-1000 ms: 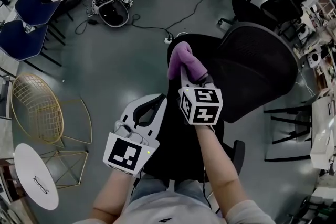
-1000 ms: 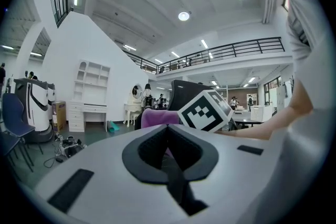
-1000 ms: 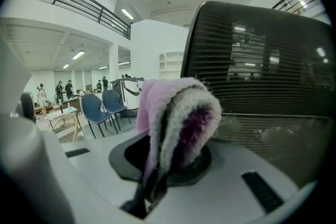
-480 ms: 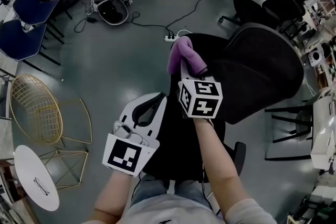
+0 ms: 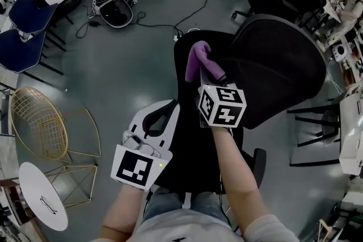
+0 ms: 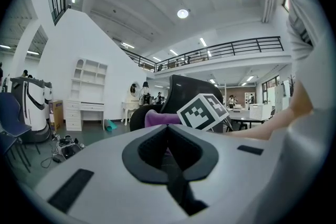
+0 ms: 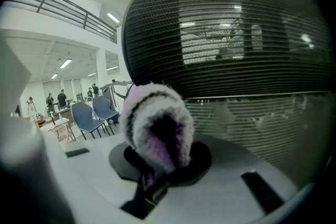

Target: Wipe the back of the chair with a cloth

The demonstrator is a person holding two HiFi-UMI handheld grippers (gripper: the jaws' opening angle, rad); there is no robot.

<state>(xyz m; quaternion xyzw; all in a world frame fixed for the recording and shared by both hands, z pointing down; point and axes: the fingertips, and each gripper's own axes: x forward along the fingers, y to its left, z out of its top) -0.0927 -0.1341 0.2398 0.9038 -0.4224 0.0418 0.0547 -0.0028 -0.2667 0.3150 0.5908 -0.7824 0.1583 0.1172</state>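
Right gripper (image 5: 205, 72), clamped on the purple cloth (image 5: 197, 56), hovers by one edge of the chair back (image 5: 283, 65); left gripper (image 5: 169, 109) closed, empty.

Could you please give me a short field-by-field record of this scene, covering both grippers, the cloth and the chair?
right gripper: jaws shut on the purple cloth
left gripper: jaws together, nothing between them
office chair back: black mesh, directly ahead of the cloth
cloth-to-back contact: very close, but touch cannot be confirmed
surroundings: grey floor, gold wire chair off to the left
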